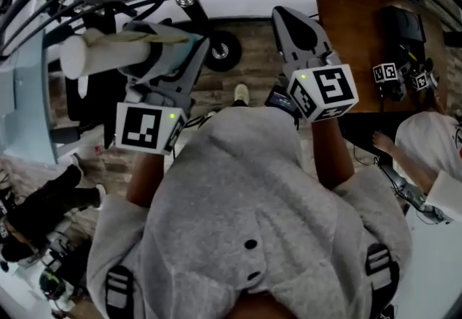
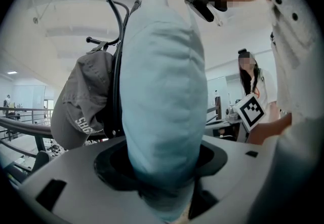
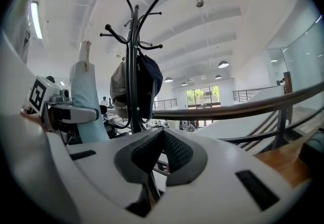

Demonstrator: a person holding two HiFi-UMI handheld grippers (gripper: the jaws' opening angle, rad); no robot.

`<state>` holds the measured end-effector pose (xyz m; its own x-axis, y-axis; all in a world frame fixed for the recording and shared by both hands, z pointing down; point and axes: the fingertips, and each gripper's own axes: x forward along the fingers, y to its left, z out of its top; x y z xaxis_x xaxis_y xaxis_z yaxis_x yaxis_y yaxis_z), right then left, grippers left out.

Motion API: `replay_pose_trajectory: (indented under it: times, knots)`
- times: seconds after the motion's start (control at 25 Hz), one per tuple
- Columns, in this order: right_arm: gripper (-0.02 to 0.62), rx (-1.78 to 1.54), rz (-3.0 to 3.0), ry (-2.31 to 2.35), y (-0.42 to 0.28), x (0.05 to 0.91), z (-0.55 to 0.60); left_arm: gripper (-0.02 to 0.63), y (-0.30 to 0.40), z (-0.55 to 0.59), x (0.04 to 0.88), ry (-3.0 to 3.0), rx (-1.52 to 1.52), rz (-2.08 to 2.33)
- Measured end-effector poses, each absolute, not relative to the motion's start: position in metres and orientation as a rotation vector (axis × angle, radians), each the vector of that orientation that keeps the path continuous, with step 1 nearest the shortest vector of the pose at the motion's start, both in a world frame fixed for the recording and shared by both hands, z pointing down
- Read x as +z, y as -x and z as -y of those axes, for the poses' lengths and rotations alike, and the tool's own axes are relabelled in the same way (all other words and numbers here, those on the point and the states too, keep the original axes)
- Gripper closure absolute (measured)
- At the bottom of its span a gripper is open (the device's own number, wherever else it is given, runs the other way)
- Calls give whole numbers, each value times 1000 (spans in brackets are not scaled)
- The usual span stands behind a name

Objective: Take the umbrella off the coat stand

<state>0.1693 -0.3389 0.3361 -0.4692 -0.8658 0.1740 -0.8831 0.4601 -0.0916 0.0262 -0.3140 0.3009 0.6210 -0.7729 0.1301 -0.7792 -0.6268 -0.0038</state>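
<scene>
**Coat stand** (image 3: 132, 66). Black metal pole with curved hooks at the top, standing on the floor beside a railing. Seen from the right gripper, it rises at 12 o'clock. The hooks carry headwear only.

**Tabletop** (image 1: 346, 7). Brown wood, at 2 o'clock of the wearer in the head view. It plays no part in the job.

**Umbrella** (image 2: 162, 81). The task's item.
- Form: folded and rolled into a plump bundle of pale blue fabric, softly creased, with a cream end piece (image 1: 90, 56) uppermost.
- Place: upright in the left gripper, at 9 o'clock of the stand as the right gripper sees it. Open air shows between it and the pole, and no part of it appears to hang on a hook.
- Judgement: the lift-off looks done, or nearly so.

**Left gripper** (image 2: 161, 159). White shell with black pads.
- Jaws: set wide and closed round the fat lower-middle of the bundle.
- Likely reason for the hold: a grip near the body's middle keeps the roll balanced and upright, and soft fabric gives the pads something to bite.

**Right gripper** (image 3: 163, 139). Same make.
- Jaws: drawn together with nothing between them.
- Place: at 3 o'clock of its partner, pointing at the stand.
- Judgement: it is probably idle because one grip is enough for so light a load.

**Grey cap** (image 2: 81, 101). Worn cotton with pale lettering, hung on the stand at 9 o'clock of the umbrella in the left gripper view.

**Dark cap** (image 3: 149, 81). Hung on the stand on the far side of the pole from the grey cap.
</scene>
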Motion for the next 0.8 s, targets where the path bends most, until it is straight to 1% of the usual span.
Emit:
replay_pose_trajectory:
  times: [0.24, 0.64, 0.8]
  knots:
    - [586, 265, 2569, -1575, -166, 343, 333, 324, -18, 307, 315, -2785, 207, 1321]
    - [586, 234, 2529, -1592, -132, 336, 262, 324, 14, 237, 328, -2792, 255, 1286]
    - [586, 215, 2522, -1581, -110, 335, 228, 324, 32, 206, 328, -2783, 219, 1293]
